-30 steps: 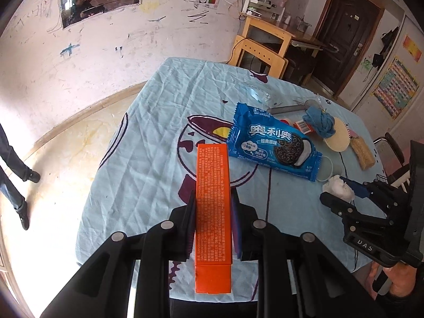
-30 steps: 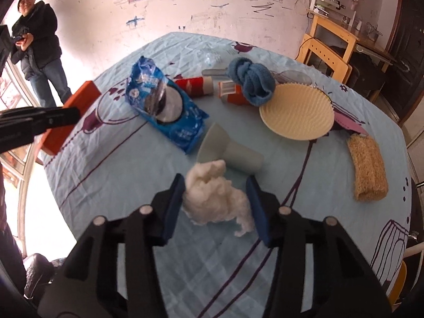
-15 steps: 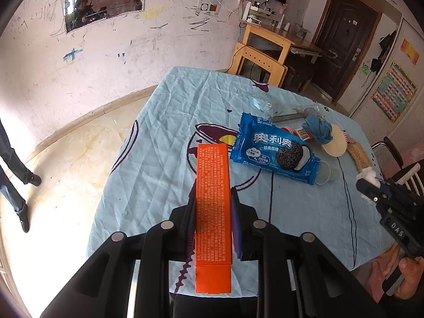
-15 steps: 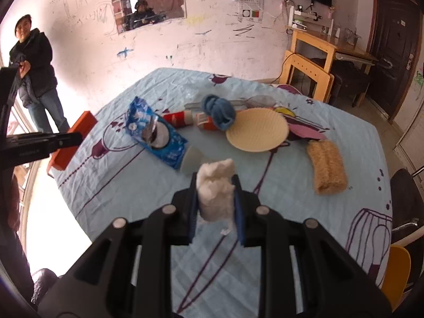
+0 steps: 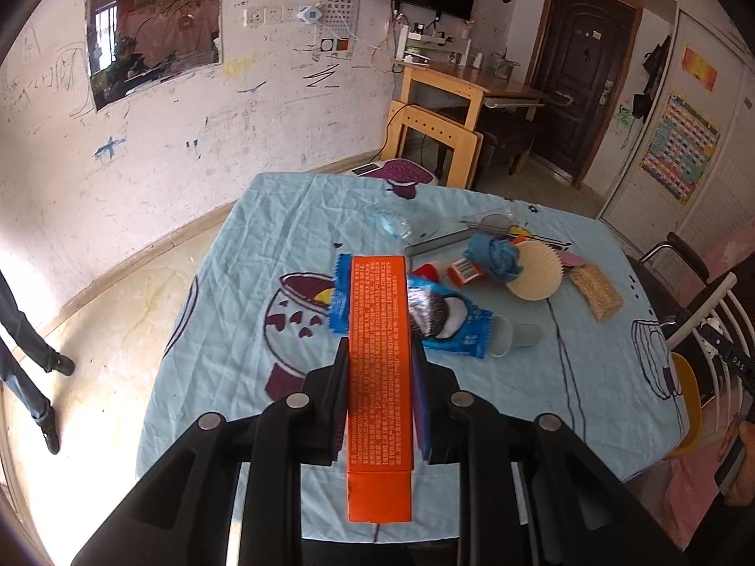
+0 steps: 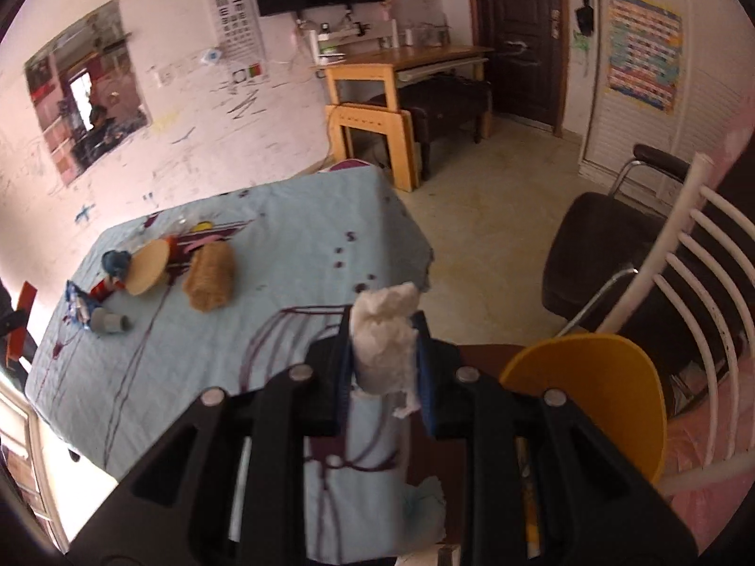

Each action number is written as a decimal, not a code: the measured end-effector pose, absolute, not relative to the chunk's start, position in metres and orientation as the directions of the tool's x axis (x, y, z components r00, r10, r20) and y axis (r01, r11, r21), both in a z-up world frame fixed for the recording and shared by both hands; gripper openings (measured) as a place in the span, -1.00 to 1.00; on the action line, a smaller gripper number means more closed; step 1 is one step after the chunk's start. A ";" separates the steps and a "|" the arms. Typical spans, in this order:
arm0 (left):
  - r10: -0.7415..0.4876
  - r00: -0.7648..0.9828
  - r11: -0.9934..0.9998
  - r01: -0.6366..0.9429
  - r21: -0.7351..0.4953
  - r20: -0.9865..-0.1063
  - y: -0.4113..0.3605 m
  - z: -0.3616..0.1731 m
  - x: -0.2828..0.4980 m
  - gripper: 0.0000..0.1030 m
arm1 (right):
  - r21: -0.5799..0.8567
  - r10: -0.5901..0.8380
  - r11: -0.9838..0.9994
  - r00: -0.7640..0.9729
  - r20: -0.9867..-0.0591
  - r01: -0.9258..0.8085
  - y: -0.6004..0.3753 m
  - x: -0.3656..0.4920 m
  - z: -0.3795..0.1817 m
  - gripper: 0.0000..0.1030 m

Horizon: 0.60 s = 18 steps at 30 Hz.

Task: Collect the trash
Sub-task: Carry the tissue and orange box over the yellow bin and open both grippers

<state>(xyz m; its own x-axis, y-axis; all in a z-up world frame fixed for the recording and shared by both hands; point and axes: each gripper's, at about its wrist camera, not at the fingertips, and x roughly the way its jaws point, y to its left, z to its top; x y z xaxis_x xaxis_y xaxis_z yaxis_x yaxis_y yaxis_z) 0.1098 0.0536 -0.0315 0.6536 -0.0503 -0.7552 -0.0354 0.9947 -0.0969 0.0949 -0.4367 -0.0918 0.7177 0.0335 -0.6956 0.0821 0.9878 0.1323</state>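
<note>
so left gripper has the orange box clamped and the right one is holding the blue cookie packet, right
Not quite. The left gripper does clamp the orange box, but the right gripper holds a white tissue wad, as the right wrist view shows. The blue cookie packet lies on the table.

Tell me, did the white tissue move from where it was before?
Yes. The tissue was lying by the grey cup; now the right tongs hold it past the table's edge, near the yellow chair.
</note>
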 end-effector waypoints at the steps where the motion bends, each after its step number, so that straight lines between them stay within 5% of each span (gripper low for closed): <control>1: -0.058 0.657 0.995 -0.020 -0.094 -0.752 0.044 -0.028 0.112 -0.62 | 0.130 0.015 0.986 0.716 -0.698 0.106 -0.447 0.093 -0.095 -0.57; 15: -0.284 0.620 0.949 0.291 -0.121 -0.732 -0.144 -0.007 0.129 -0.62 | 0.106 -0.143 0.935 0.634 -0.760 0.338 -0.566 0.060 -0.171 -0.55; 18: -0.323 0.586 0.926 0.357 -0.121 -0.743 -0.191 -0.015 0.130 -0.62 | 0.108 -0.138 0.933 0.619 -0.773 0.343 -0.583 0.057 -0.180 -0.37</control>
<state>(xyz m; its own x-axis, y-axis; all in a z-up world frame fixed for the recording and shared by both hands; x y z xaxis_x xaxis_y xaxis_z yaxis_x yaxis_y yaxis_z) 0.1301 -0.1907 -0.0154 0.5859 -0.3234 -0.7431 0.3572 0.9261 -0.1214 0.0572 -0.5828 -0.1802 0.6189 -0.1378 -0.7733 0.3425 0.9333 0.1078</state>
